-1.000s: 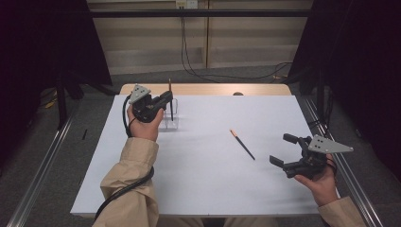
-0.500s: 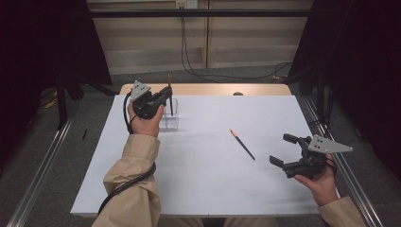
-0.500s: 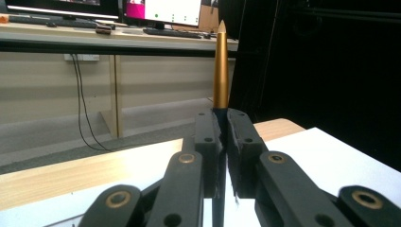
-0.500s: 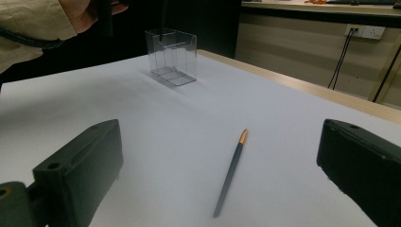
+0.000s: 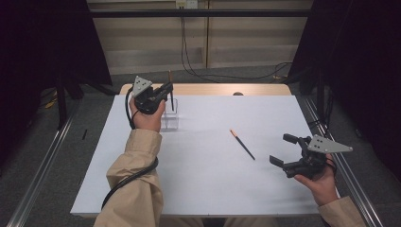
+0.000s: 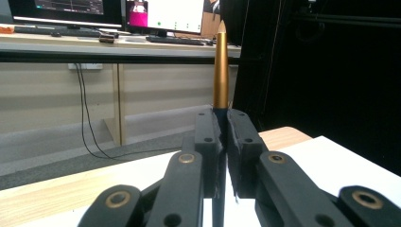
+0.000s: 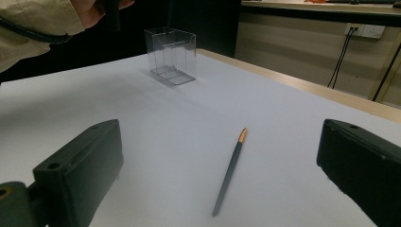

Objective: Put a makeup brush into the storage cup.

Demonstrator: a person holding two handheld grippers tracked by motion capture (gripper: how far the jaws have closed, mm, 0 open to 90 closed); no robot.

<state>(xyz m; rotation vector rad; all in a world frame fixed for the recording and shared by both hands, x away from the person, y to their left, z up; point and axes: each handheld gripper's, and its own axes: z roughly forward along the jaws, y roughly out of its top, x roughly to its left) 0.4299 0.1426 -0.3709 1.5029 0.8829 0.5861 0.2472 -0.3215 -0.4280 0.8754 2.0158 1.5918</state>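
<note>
While my left gripper (image 5: pixel 166 90) is clamping a dark gold-tipped pen (image 6: pixel 220 71) upright above the clear plastic holder (image 5: pixel 169 119), my right gripper (image 5: pixel 286 150) is gaping wide near a second dark pen (image 5: pixel 242 144) lying on the white bench (image 5: pixel 208 179).

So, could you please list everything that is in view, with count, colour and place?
pen in the jaws: 1, dark with gold end, upright above the clear holder
pen on the table: 1, dark with gold end, lying right of centre
clear holder: 1, transparent, far left part of the table
table: 1, white top, wooden far edge
wall cables: several, black, behind the table
left gripper: 1, black, shut on the pen
right gripper: 1, black, open, near right edge
sleeves: 2, beige, bottom
</note>
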